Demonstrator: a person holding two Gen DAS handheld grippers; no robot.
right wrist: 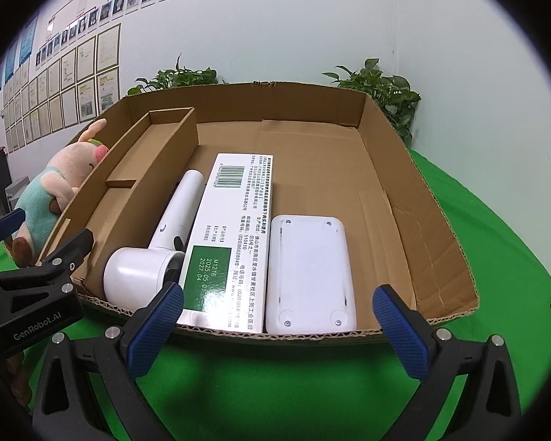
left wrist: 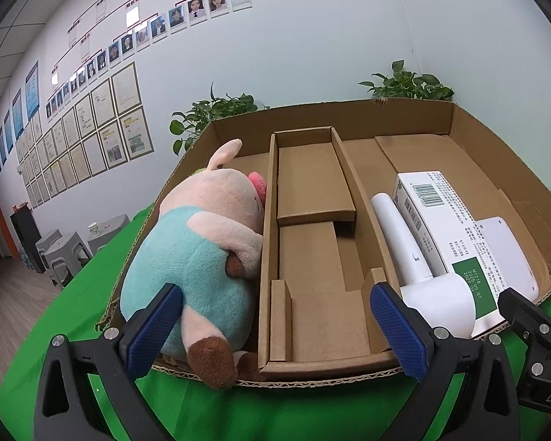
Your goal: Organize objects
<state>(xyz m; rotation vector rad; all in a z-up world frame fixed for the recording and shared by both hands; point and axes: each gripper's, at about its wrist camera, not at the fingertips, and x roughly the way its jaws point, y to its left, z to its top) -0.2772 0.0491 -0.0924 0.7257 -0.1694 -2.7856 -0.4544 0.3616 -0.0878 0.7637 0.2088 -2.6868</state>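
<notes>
A shallow cardboard box (left wrist: pixel 510 169) (right wrist: pixel 415 198) stands on a green cloth. A pink and teal plush pig (left wrist: pixel 198 250) (right wrist: pixel 51 191) lies in its left compartment. A cardboard divider insert (left wrist: pixel 312 257) fills the middle. On the right lie a white hair dryer (left wrist: pixel 418 268) (right wrist: pixel 154 253), a white and green carton (left wrist: pixel 448 228) (right wrist: pixel 231 239) and a flat white device (left wrist: pixel 507 253) (right wrist: pixel 310 275). My left gripper (left wrist: pixel 275 323) is open and empty at the box's near edge. My right gripper (right wrist: pixel 279 327) is open and empty before the carton and device.
The green cloth (right wrist: pixel 496 220) covers the table around the box. Potted plants (left wrist: pixel 407 84) (right wrist: pixel 382 88) stand behind it against the wall. Grey stools (left wrist: pixel 66 250) stand on the floor at the left. The left gripper also shows in the right wrist view (right wrist: pixel 36 253).
</notes>
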